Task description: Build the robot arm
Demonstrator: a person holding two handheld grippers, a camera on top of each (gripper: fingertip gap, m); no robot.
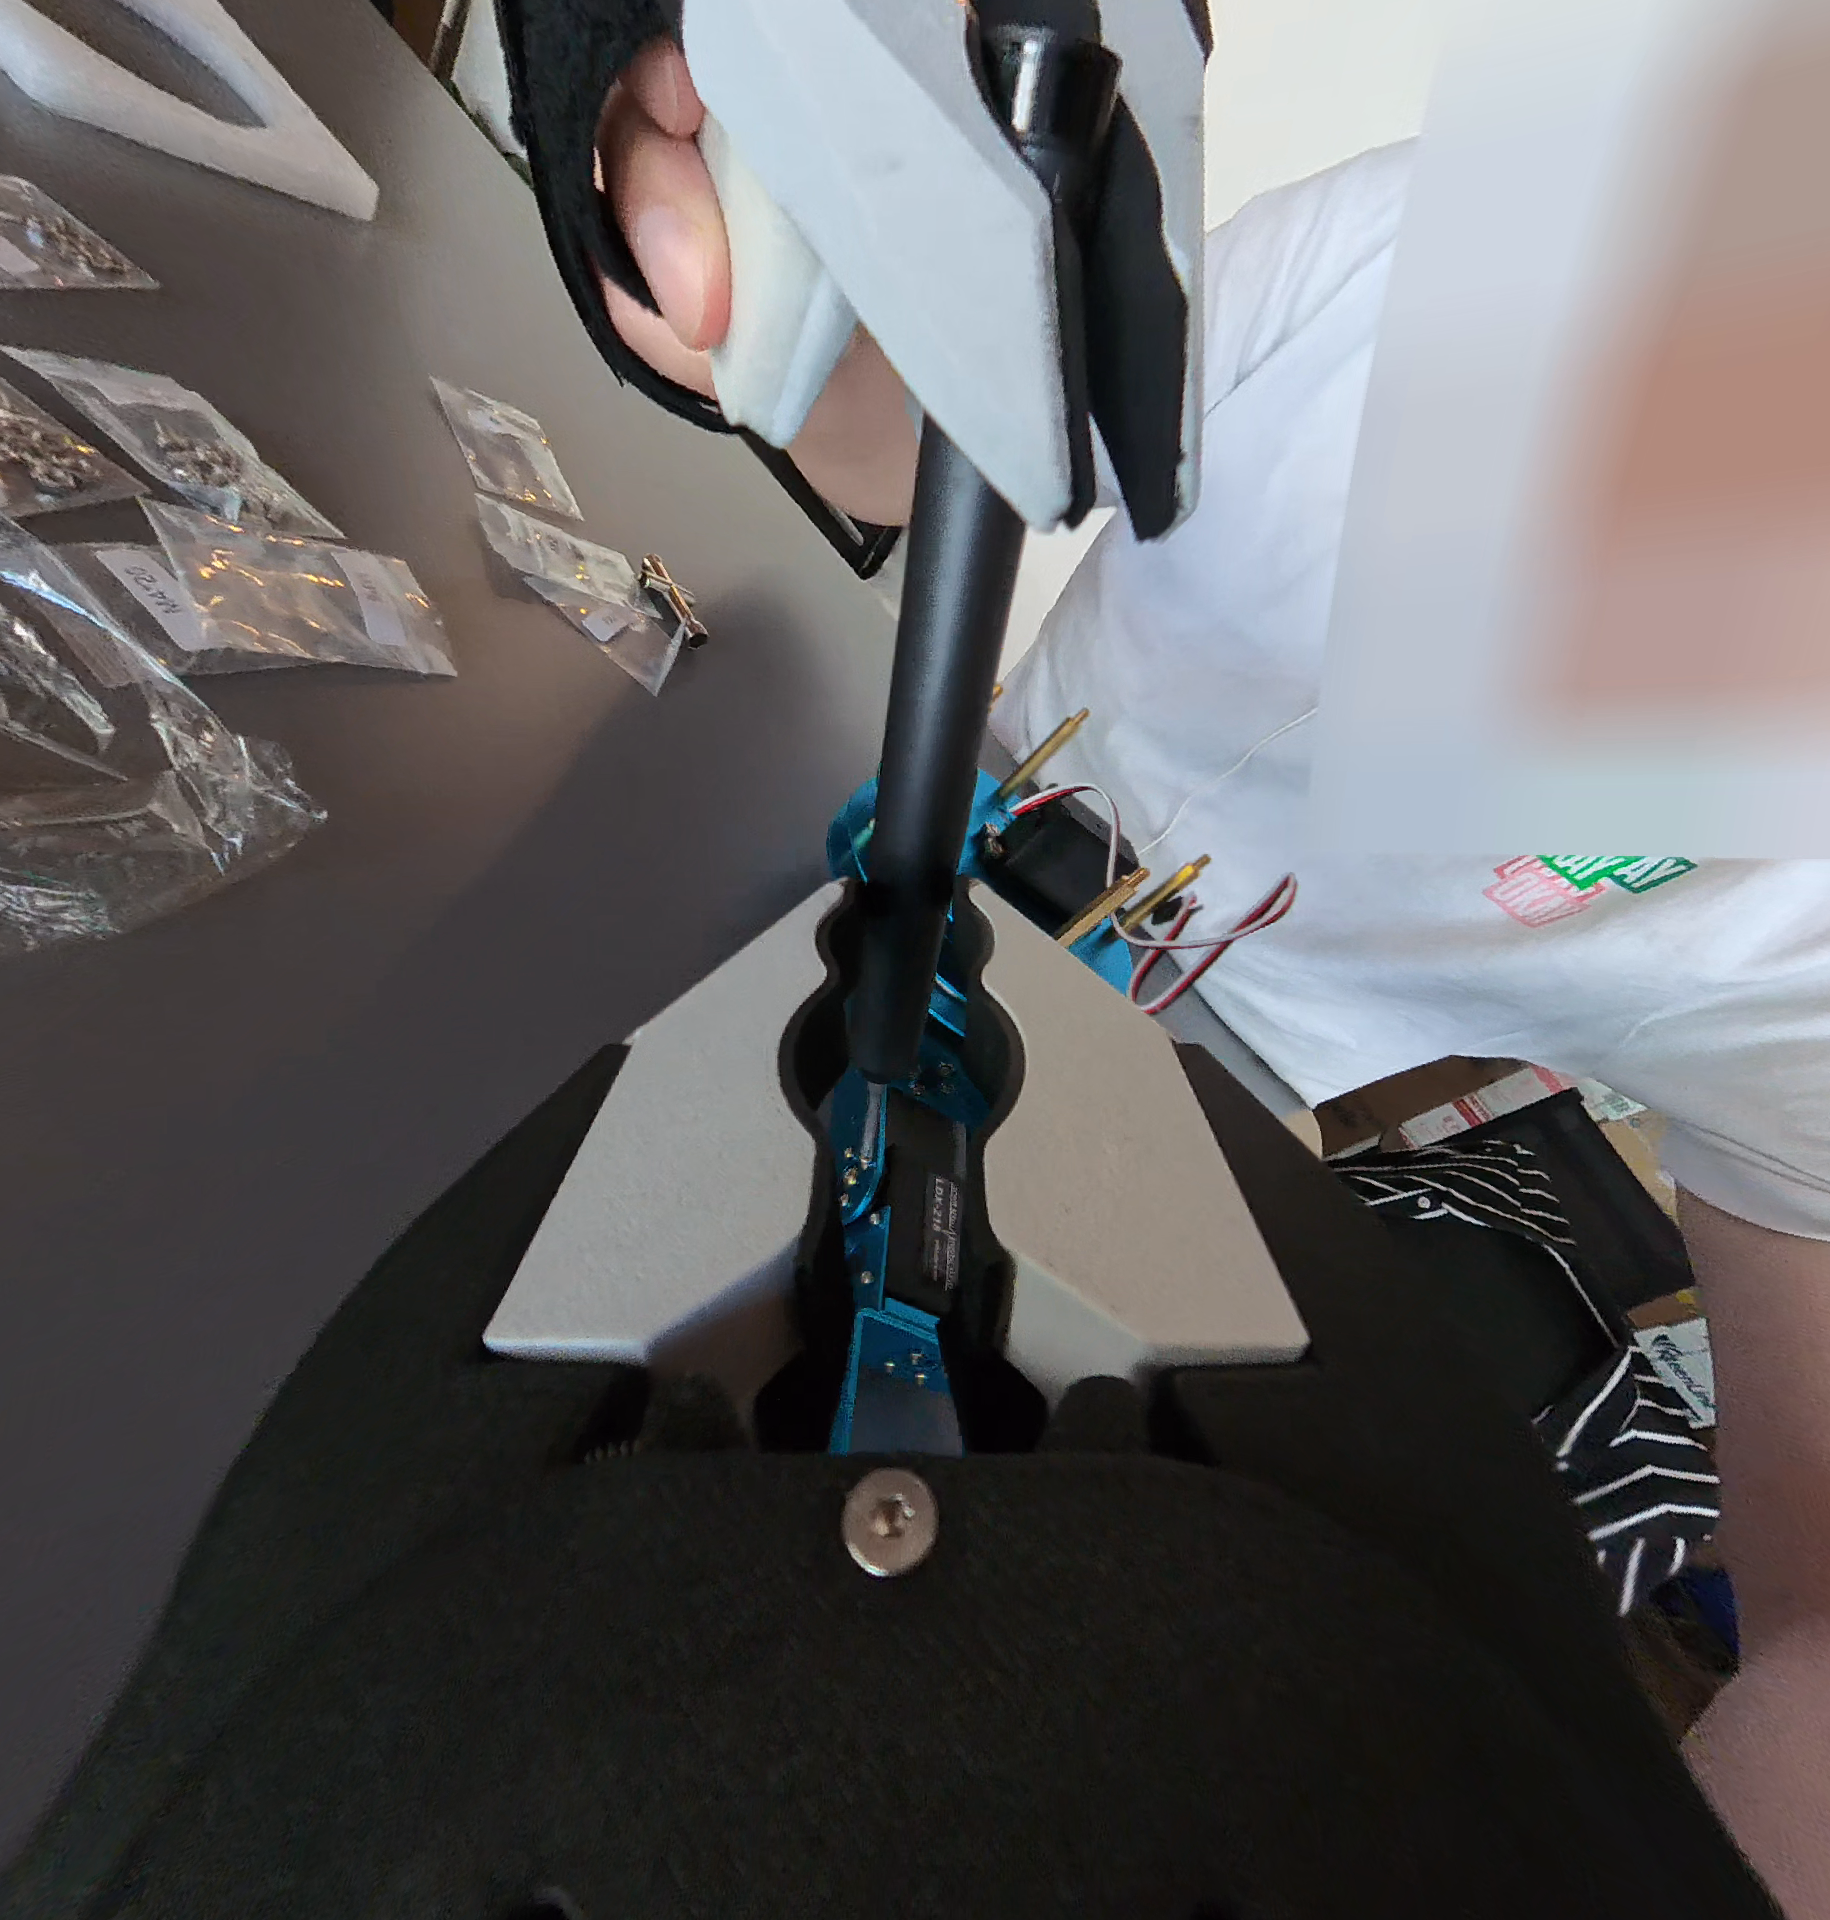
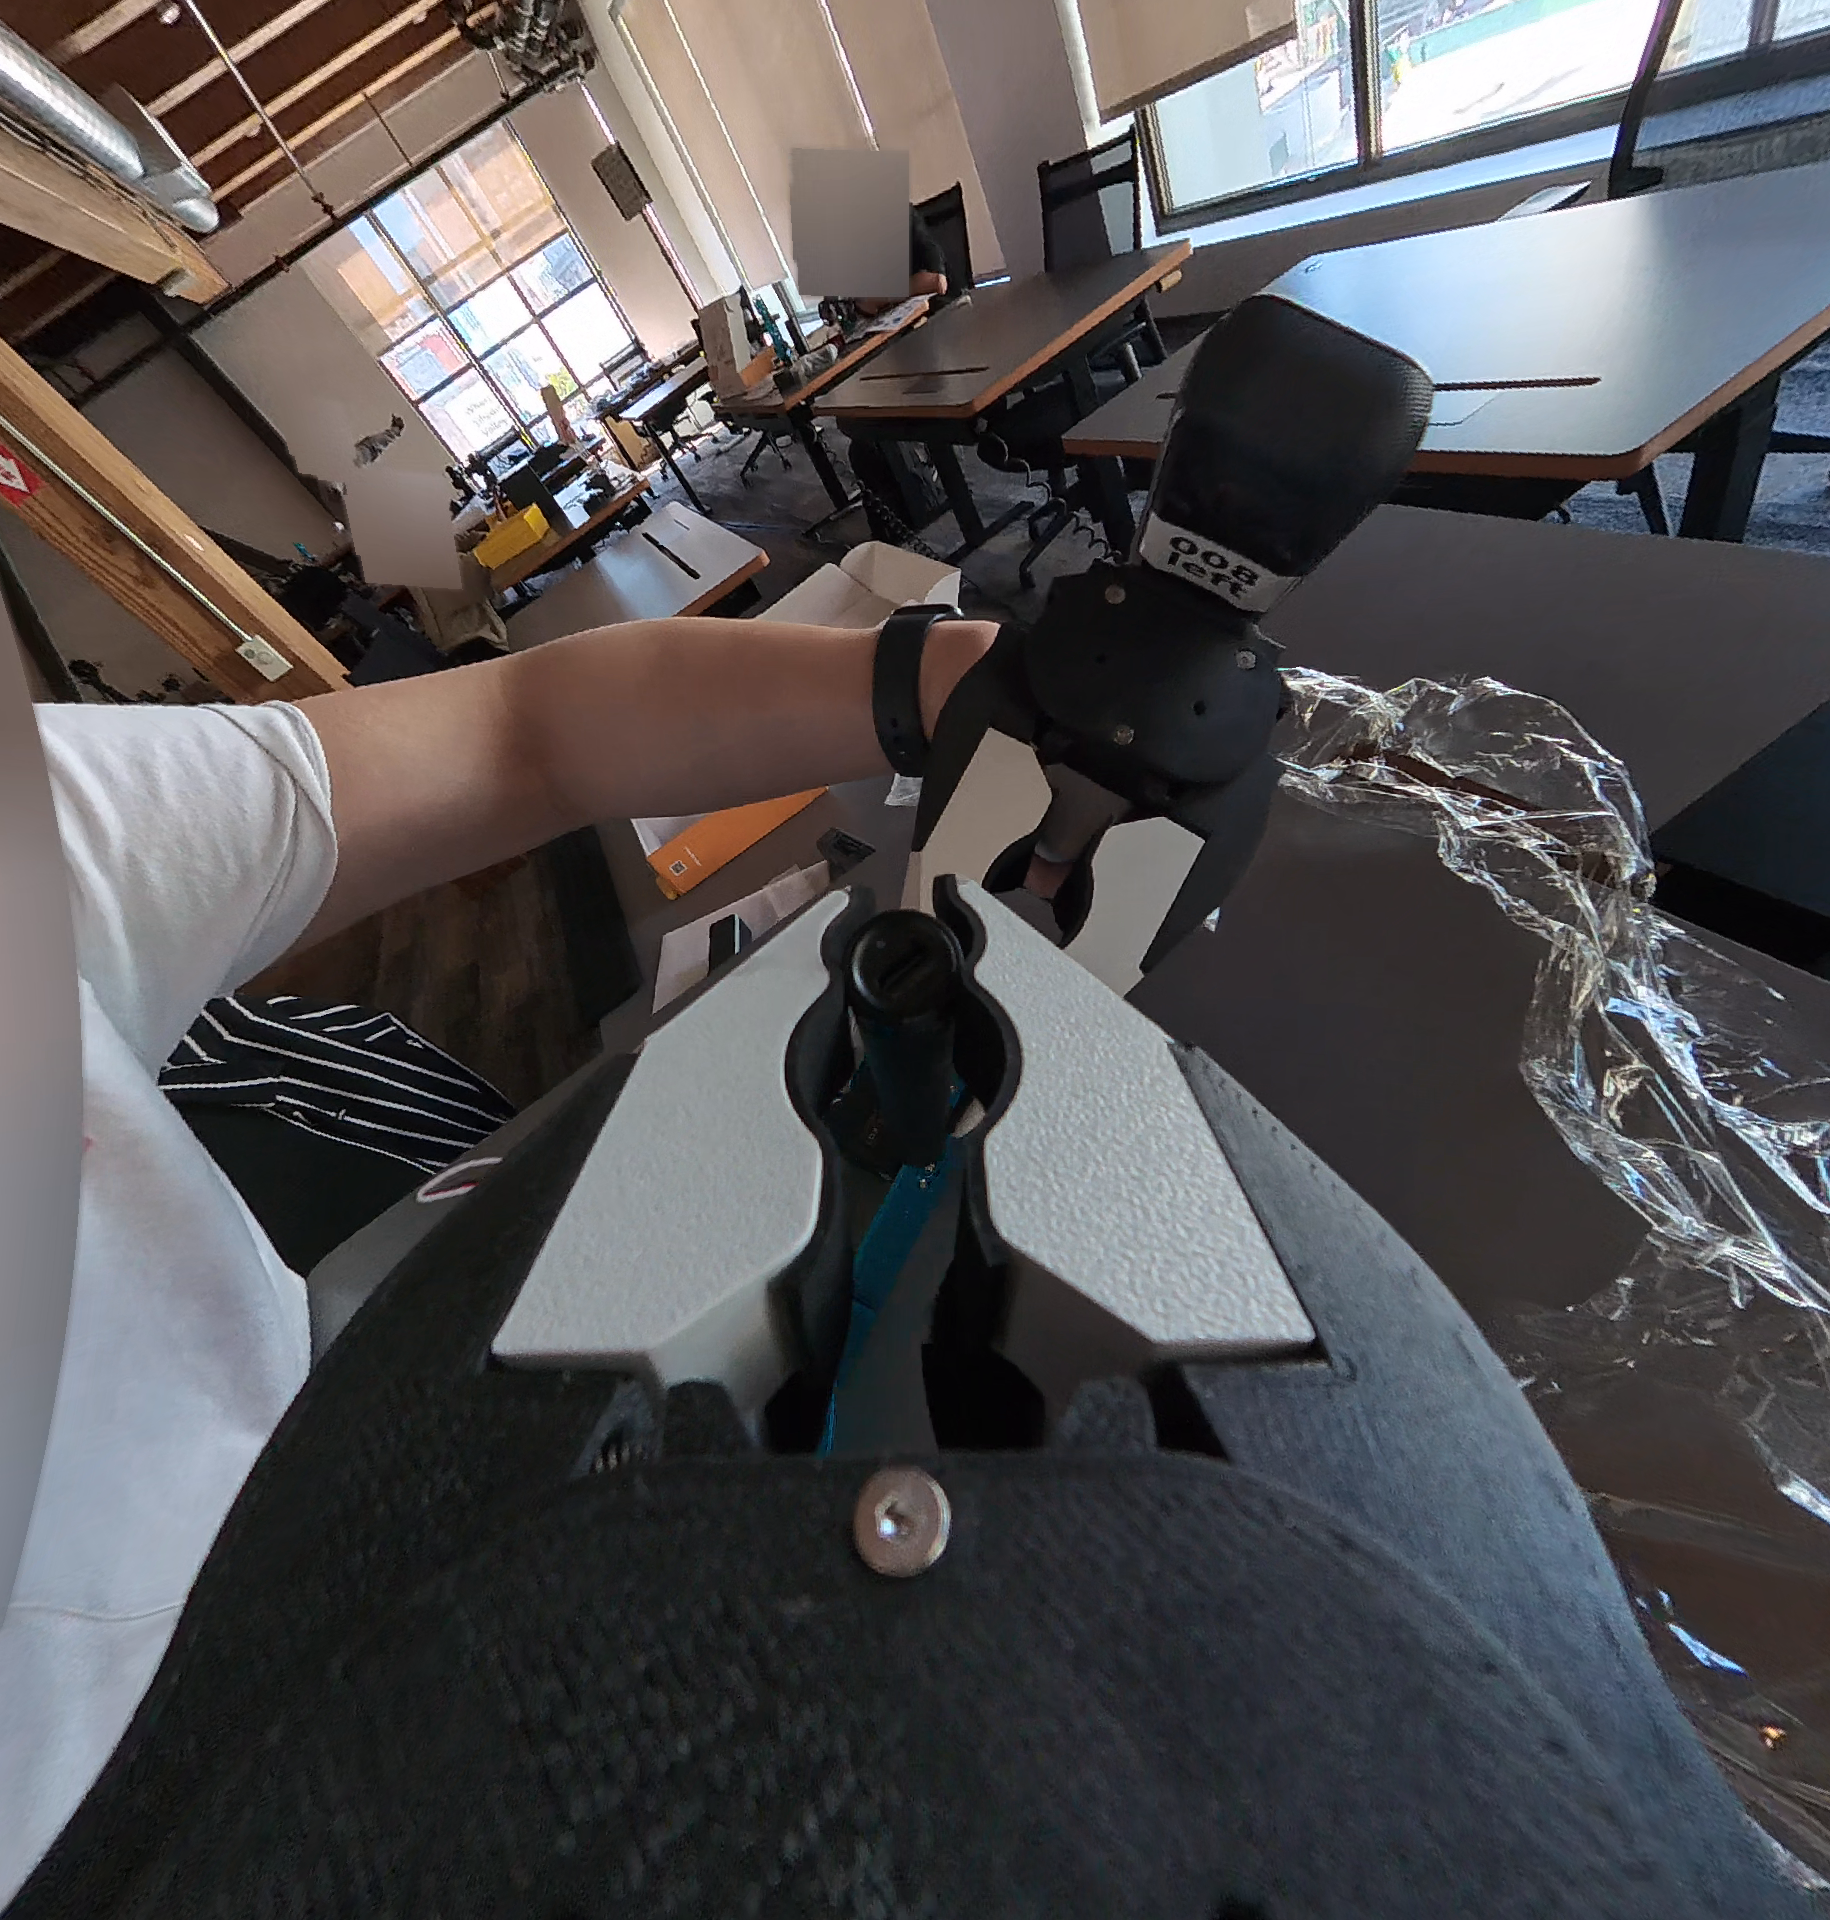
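Observation:
In the left wrist view my left gripper (image 1: 906, 914) is shut on a blue metal bracket assembly (image 1: 869, 1205) with a black servo (image 1: 937, 1205), brass standoffs (image 1: 1108, 904) and red and white wires (image 1: 1202, 925). My right gripper (image 1: 1098, 509) comes in from above, shut on a black pen-shaped screwdriver (image 1: 952, 675). Its thin bit touches the blue bracket between my left fingers. In the right wrist view my right gripper (image 2: 895, 904) clamps the screwdriver (image 2: 900, 977), seen end on. The blue assembly (image 2: 890, 1247) shows below it, with the left gripper (image 2: 1036, 904) just beyond.
Several clear bags of small metal parts (image 1: 267, 592) lie on the dark table (image 1: 475, 883) to the left, with a small metal tool (image 1: 667, 597) and a white foam frame (image 1: 298, 135). Crumpled clear plastic (image 2: 1617, 987) lies at right. A person in a white shirt (image 1: 1306, 623) is close behind. The gap from one gripper's tips to the other's is roughly 7 cm.

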